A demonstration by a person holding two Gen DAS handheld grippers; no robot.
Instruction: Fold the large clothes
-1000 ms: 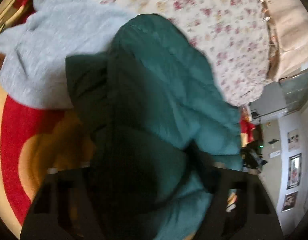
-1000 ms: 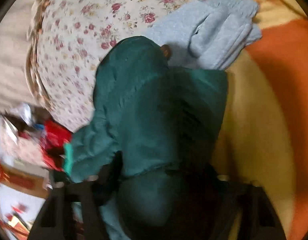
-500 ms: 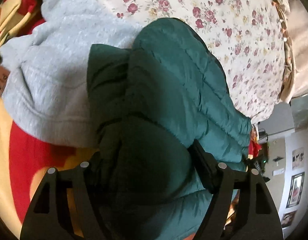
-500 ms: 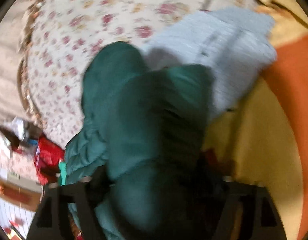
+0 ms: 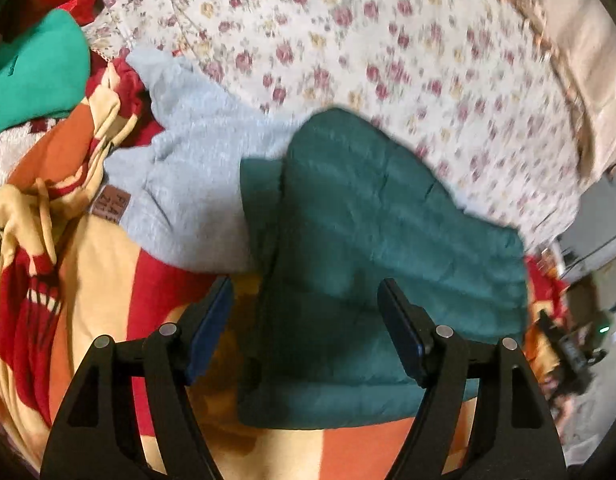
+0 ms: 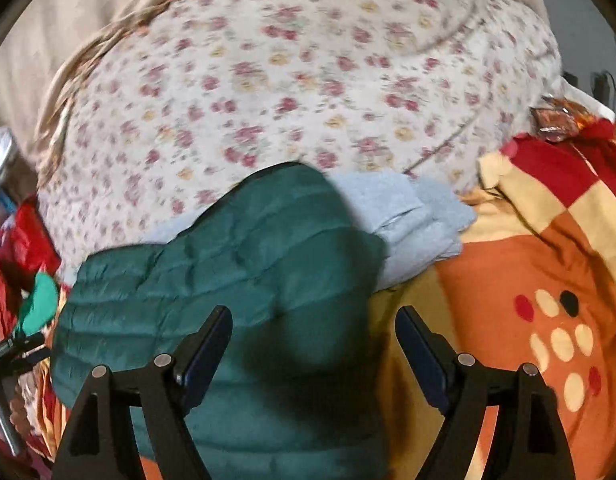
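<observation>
covering most of both views is the floral bedspread (image 5: 387,40), my work surface; the orange and red blanket (image 6: 547,300) lies over its near part; on these rests the green puffer jacket (image 5: 367,220), folded into a compact bundle, partly overlapping the grey sweatshirt (image 5: 196,184), stacked there, i judge, as a finished pile; my left gripper (image 5: 306,320) hangs released over the jacket, jaws apart, nothing held; my right gripper (image 6: 313,340) is likewise spread and empty.

Green jacket (image 5: 371,216): quilted, slightly sheeny shell, probably nylon. Grey sweatshirt (image 5: 196,184): matt fleecy knit. Floral sheet (image 6: 308,92): matt cotton-like cloth.
</observation>
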